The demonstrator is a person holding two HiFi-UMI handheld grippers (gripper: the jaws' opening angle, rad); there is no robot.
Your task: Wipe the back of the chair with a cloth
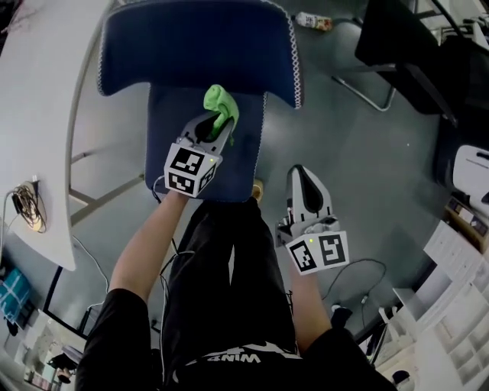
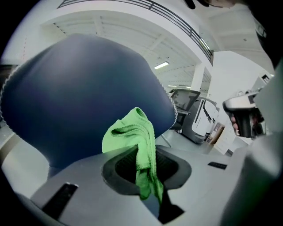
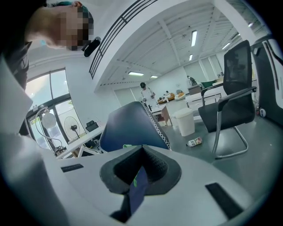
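Observation:
The blue chair stands right in front of me, its curved back (image 1: 199,46) above the seat (image 1: 229,164) in the head view. My left gripper (image 1: 215,126) hovers over the seat, shut on a green cloth (image 1: 221,105) that sticks up from its jaws, close to the base of the back. In the left gripper view the cloth (image 2: 132,137) bunches out of the left gripper (image 2: 143,165), and the chair back (image 2: 79,97) fills the frame just beyond. My right gripper (image 1: 306,183) hangs to the right of the seat, shut and holding nothing. The right gripper view has the chair (image 3: 128,128) further off past the right gripper (image 3: 141,170).
A white desk (image 1: 46,114) with cables runs along the left. On the grey floor beyond the chair lies a bottle (image 1: 313,21). A black cantilever chair (image 3: 234,92) and a white bin (image 3: 184,121) stand to the right. Shelving and boxes (image 1: 458,252) crowd the right edge.

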